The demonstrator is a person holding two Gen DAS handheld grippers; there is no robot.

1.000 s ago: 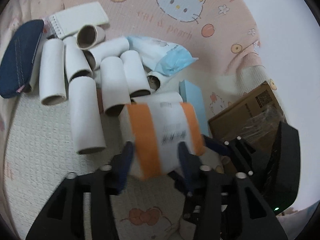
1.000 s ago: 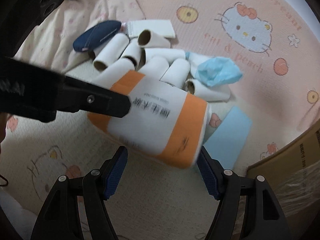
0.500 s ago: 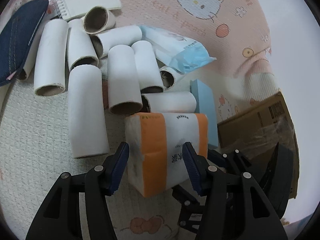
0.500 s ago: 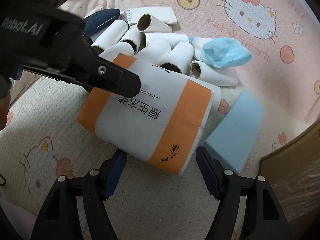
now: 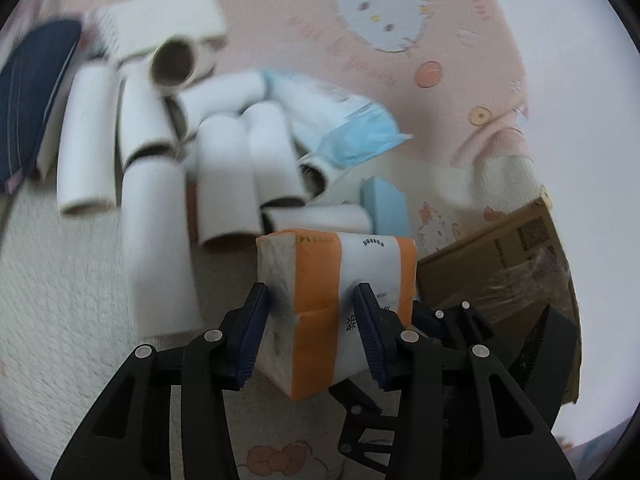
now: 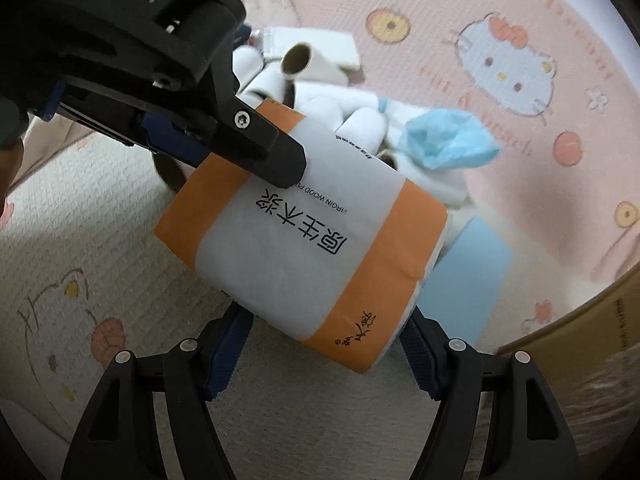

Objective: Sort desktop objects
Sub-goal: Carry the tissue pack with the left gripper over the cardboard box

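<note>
Our left hand-held gripper point(image 5: 310, 330) has just been closing and now pinches the orange-and-white tissue pack point(image 5: 336, 300). Our right hand-held gripper point(image 6: 326, 354) stands wide, its pads flanking that pack; we cannot tell whether they press it.

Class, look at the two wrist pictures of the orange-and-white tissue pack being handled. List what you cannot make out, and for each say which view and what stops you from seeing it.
- Cardboard tubes: left wrist view, motion blur; no sure count.
- Navy pouch: left wrist view, cut off by the edge.
- Cardboard box: right wrist view, cut off; print too small.
- Tissue pack: right wrist view, its far corner is hidden by the left gripper.
- Right gripper: right wrist view, the pack hides its pads, so contact is unclear.
</note>
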